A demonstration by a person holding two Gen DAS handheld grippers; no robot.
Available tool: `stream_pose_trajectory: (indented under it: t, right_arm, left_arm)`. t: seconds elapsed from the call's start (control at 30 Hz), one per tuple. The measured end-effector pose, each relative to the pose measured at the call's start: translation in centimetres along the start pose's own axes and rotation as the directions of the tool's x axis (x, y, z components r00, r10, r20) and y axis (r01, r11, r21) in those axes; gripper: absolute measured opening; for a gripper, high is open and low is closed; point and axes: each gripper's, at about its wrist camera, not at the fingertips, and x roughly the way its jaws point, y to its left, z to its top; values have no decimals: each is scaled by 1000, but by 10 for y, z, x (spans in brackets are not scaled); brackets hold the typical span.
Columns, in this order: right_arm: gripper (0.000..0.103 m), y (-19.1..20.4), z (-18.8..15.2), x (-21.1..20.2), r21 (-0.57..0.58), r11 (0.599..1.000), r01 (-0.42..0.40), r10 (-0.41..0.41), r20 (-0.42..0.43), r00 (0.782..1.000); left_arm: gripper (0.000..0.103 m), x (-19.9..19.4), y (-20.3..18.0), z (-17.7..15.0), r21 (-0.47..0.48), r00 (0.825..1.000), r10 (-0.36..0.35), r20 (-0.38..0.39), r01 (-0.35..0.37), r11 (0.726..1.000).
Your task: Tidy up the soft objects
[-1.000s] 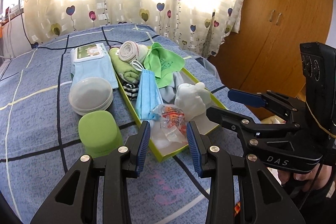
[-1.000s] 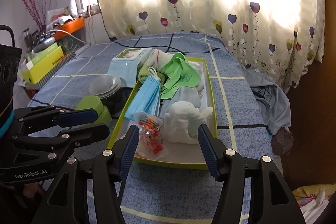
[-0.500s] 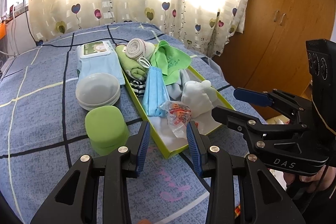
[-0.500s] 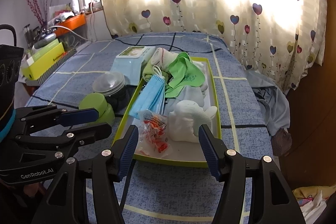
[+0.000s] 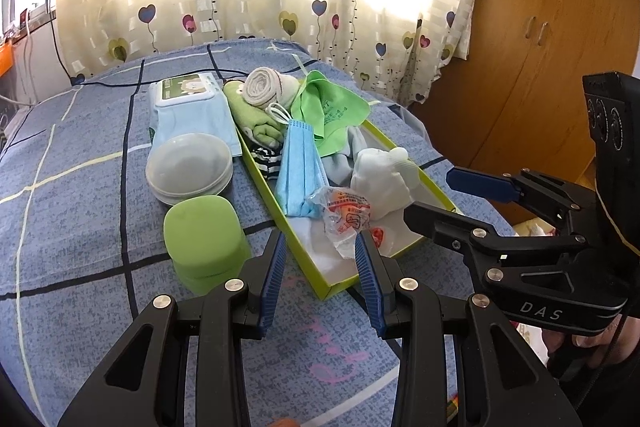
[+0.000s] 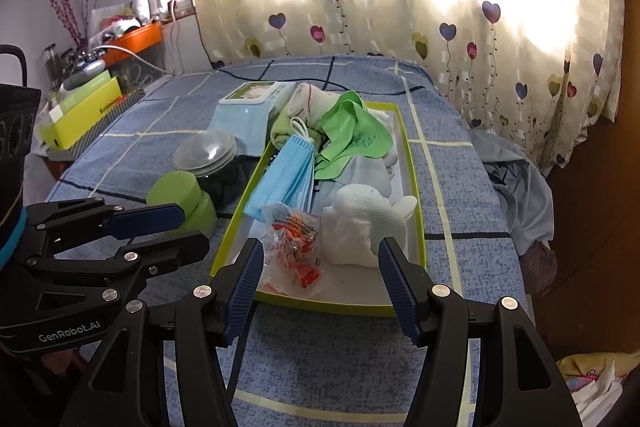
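A yellow-green tray (image 5: pixel 400 255) (image 6: pixel 419 239) lies on the blue bed and holds soft things: blue face masks (image 5: pixel 300 171) (image 6: pixel 284 179), a green cloth (image 5: pixel 332 111) (image 6: pixel 352 135), a rolled beige sock (image 5: pixel 264 87), a white glove (image 5: pixel 380 179) (image 6: pixel 356 227) and a crinkled plastic packet (image 5: pixel 344 219) (image 6: pixel 296 243). My left gripper (image 5: pixel 320 279) is open and empty, just short of the tray's near end. My right gripper (image 6: pixel 320 287) is open and empty, also at the near end. Each gripper shows in the other's view.
Left of the tray sit a green lidded cup (image 5: pixel 204 239) (image 6: pixel 180 199), stacked clear bowls (image 5: pixel 188 167) (image 6: pixel 208 151) and a wet-wipes pack (image 5: pixel 188 107) (image 6: pixel 252 107). A yellow box (image 6: pixel 84 115) and shelf clutter stand far left. A wooden wardrobe (image 5: pixel 540 47) is on the right.
Both grippers have drawn back a little from the tray and stayed open. The objects in the tray have not moved.
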Motion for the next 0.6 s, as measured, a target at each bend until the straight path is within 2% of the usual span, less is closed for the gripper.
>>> stream_pose_trajectory:
  t: [0.6]
  right_arm:
    - [60,0,0,0,-1,1000,-4,4,0,1000]
  left_arm:
    - [37,2,-2,-2,3,1000,-6,-6,6,1000]
